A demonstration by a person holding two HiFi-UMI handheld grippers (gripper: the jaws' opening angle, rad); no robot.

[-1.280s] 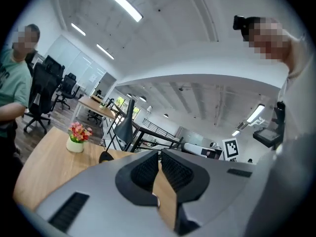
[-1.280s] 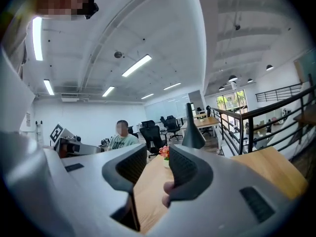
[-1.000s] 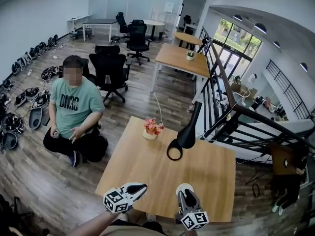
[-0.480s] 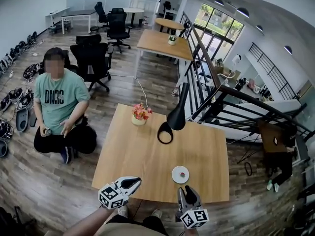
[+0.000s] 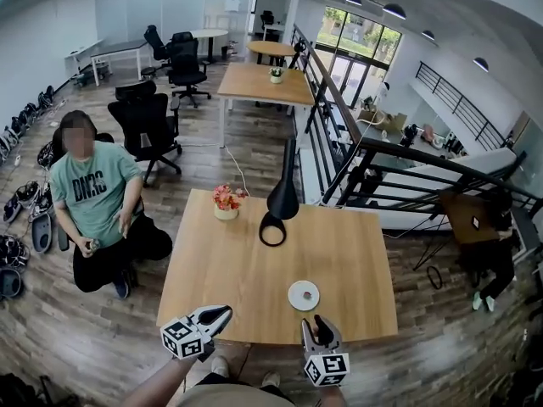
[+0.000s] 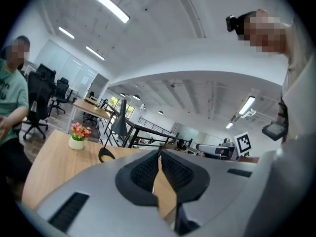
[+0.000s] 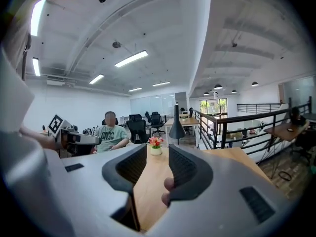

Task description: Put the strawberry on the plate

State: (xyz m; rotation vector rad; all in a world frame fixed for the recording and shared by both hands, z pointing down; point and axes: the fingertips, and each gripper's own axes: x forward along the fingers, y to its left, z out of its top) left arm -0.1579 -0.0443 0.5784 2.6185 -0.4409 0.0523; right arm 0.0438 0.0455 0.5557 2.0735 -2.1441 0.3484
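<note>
Now the strawberry (image 5: 304,295) sits on the plate (image 5: 292,298) near the table's (image 5: 221,261) front edge. The right gripper (image 5: 319,321) has backed off, jaws apart and empty. The left gripper (image 5: 222,314) is closed on nothing. Task looks done.

The grey two-jaw left gripper (image 5: 219,314) is held low in front of the person, angled toward the right, its jaws closed together on nothing. The matching right gripper (image 5: 320,322) points forward, jaws parted and empty.
</note>
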